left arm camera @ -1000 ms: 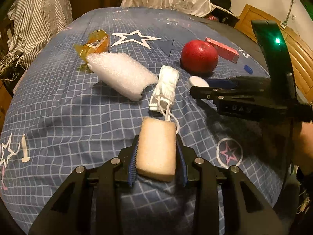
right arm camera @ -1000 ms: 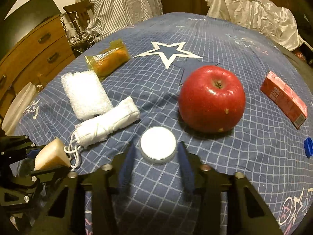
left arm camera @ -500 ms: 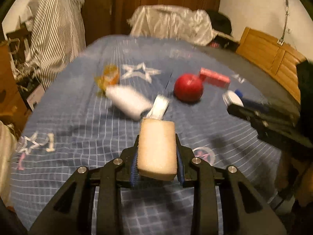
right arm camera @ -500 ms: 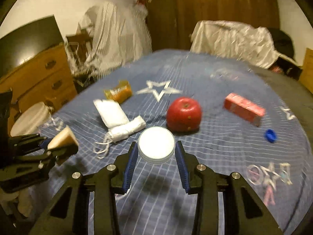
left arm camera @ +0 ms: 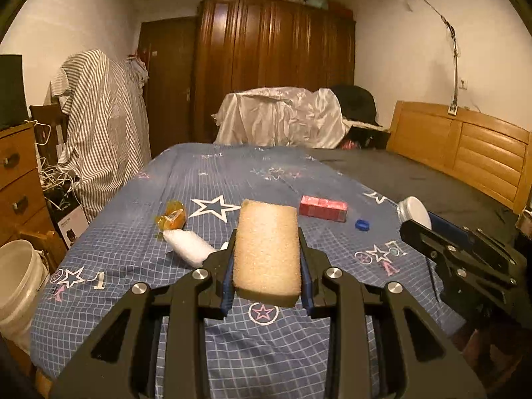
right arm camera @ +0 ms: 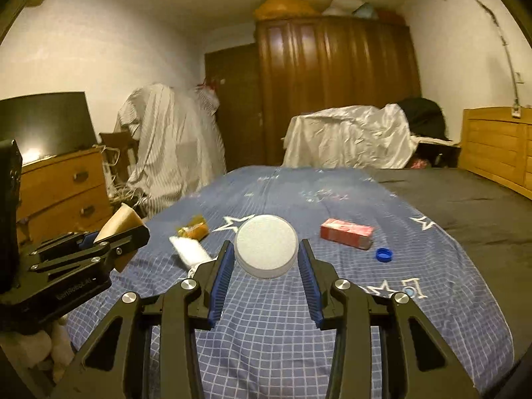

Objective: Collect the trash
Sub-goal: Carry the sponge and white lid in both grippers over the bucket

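My left gripper (left arm camera: 267,259) is shut on a tan foam sponge (left arm camera: 267,249), held up above the blue star-print bedspread (left arm camera: 133,259). My right gripper (right arm camera: 266,256) is shut on a round white lid (right arm camera: 266,244), also lifted off the bed. In the left wrist view the right gripper (left arm camera: 429,229) appears at the right edge with the lid (left arm camera: 414,211). In the right wrist view the left gripper (right arm camera: 109,239) shows at the left with the sponge (right arm camera: 118,221). On the bed lie an orange wrapper (left arm camera: 171,219), a white foam piece (left arm camera: 189,247), a red box (left arm camera: 322,207) and a blue cap (left arm camera: 361,225).
A white bucket (left arm camera: 16,282) stands on the floor left of the bed, by a wooden dresser (left arm camera: 16,183). A striped cloth (left arm camera: 99,126) hangs beyond it. A wooden headboard (left arm camera: 465,153) runs along the right, a dark wardrobe (left arm camera: 272,66) stands behind. The apple is hidden.
Both grippers have risen and pulled back from the bed with the sponge and the lid, tilting up so the room comes into view. The right gripper closed on the lid and lifted it.
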`<action>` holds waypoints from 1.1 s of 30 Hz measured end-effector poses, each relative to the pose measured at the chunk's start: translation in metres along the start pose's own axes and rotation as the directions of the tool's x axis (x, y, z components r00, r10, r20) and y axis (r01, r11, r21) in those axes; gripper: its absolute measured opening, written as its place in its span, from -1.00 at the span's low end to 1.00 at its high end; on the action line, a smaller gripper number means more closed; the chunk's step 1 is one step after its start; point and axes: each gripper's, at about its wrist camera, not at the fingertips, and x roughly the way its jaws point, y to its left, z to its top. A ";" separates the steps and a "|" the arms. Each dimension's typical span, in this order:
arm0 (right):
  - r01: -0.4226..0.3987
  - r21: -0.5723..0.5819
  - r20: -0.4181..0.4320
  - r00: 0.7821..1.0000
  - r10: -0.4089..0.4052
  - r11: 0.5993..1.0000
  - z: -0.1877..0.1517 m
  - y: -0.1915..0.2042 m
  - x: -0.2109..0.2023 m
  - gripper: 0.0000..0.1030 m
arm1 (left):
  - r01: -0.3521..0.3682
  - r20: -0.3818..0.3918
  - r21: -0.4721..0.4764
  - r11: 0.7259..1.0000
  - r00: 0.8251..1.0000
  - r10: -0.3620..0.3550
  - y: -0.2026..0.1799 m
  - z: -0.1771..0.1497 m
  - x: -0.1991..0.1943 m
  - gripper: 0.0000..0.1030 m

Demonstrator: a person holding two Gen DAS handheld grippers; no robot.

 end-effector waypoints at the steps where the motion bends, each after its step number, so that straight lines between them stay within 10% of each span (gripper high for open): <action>1: 0.007 0.003 0.008 1.000 -0.007 1.000 0.001 -0.002 -0.006 -0.21 | -0.001 0.003 -0.002 1.000 1.000 0.001 -0.001 0.000 -0.001 -0.43; 15: -0.025 -0.031 -0.013 1.000 0.024 0.999 0.018 0.013 -0.001 -0.21 | -0.023 0.011 -0.006 1.000 1.000 0.023 0.009 0.007 -0.013 -0.43; 33: -0.293 -0.129 -0.069 0.956 0.286 0.947 0.078 0.170 0.088 -0.20 | -0.293 0.014 -0.133 0.947 0.955 0.298 0.164 0.038 -0.050 -0.43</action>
